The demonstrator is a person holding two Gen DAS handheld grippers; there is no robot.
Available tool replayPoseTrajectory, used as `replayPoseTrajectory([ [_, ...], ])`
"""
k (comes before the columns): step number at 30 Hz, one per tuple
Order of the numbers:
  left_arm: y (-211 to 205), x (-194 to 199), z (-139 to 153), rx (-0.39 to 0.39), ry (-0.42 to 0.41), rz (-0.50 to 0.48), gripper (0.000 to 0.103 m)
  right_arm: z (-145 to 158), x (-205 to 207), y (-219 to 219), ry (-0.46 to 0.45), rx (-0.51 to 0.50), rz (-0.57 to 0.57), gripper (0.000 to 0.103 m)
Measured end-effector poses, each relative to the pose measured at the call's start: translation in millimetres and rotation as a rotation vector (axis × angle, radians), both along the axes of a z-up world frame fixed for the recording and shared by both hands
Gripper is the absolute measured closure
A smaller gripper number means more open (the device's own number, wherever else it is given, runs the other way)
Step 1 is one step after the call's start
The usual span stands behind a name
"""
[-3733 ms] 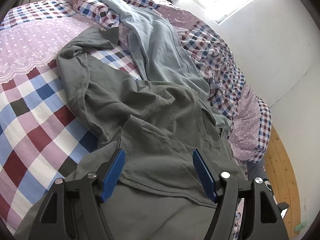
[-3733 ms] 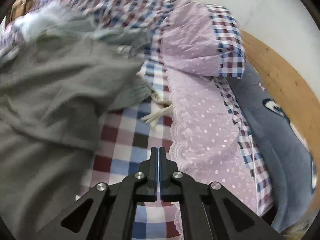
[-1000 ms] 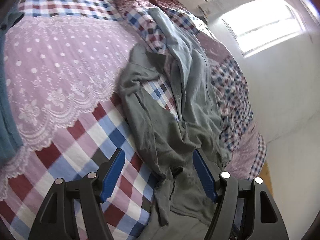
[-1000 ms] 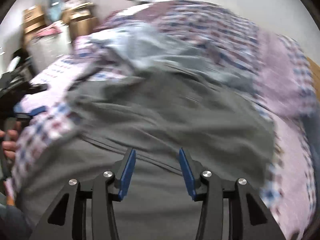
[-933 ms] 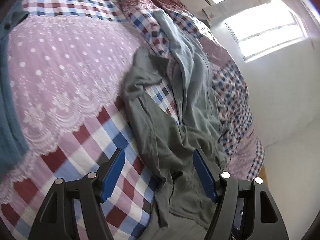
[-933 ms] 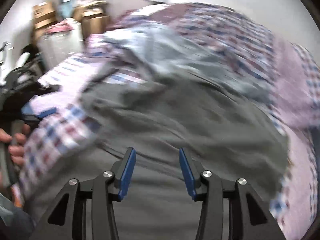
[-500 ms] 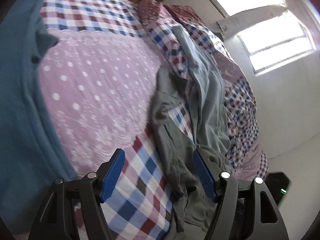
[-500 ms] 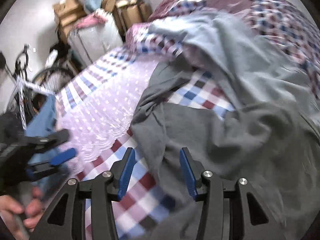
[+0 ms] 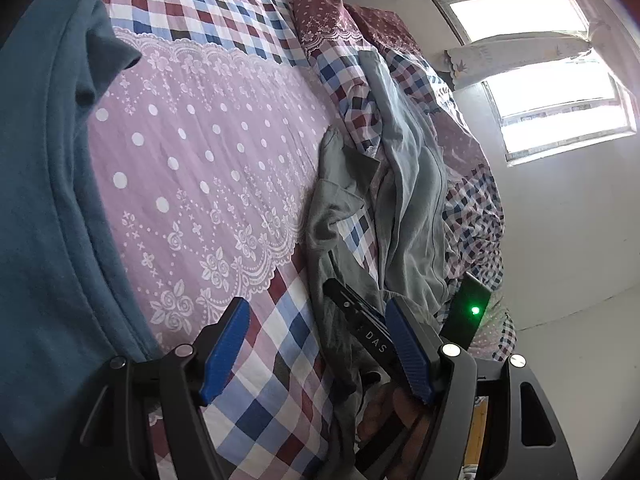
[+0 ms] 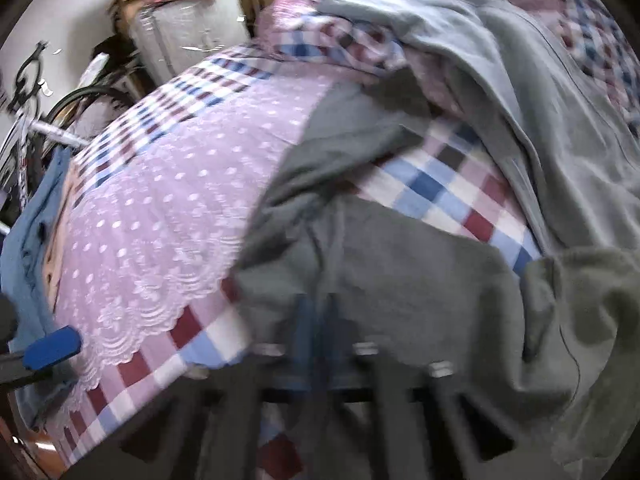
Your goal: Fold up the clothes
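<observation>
Grey t-shirt [image 10: 400, 280] lies crumpled on the bed's checked quilt [image 9: 280, 392], bunched along the edge of the lilac dotted lace panel [image 9: 200, 160]; one sleeve-like flap reaches up onto that panel. A paler grey-blue garment [image 9: 416, 184] lies against the t-shirt on its far side from the lace panel, draped over a rumpled heap of checked bedding. Left gripper [image 9: 320, 354] hangs over the quilt just beside the t-shirt, blue pads spread wide, nothing between them; its right pad overlaps the shirt's edge in view. Right gripper [image 10: 320, 320] is down at the t-shirt's near hem, heavily motion-blurred; blue pads look close together on the grey cloth, but I cannot tell if it has pinched the fabric or not. In the left wrist view the right gripper's body and a hand [image 9: 400, 412] show behind the left gripper's right pad. Teal cloth [image 9: 40, 200] lies past the lace panel, away from the t-shirt. Window [image 9: 552, 92] and white wall beyond the bedding heap; boxes and a bicycle [image 10: 28, 120] past the bed in the right wrist view.
</observation>
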State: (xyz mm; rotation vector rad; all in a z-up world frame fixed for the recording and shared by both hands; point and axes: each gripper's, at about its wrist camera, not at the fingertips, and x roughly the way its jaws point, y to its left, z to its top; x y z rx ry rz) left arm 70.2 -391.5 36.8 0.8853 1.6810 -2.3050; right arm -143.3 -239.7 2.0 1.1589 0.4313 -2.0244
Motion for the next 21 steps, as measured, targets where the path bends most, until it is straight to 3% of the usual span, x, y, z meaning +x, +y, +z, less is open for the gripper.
replayPoseTrajectory([
  [11,-7,6,-6,0.026,-0.017,0.042,0.029,16,89,-9,0.128,0.087,0.332,0.098],
  [15,-10,9,-8,0.033,-0.026,0.055,0.029,20,86,10,0.022,0.047,0.344,0.085],
  [18,-11,10,-8,0.036,-0.027,0.058,0.029,37,56,37,-0.051,-0.136,0.193,0.050],
  [21,-10,9,-7,0.028,-0.031,0.058,0.029,36,18,46,-0.096,-0.205,-0.001,0.048],
])
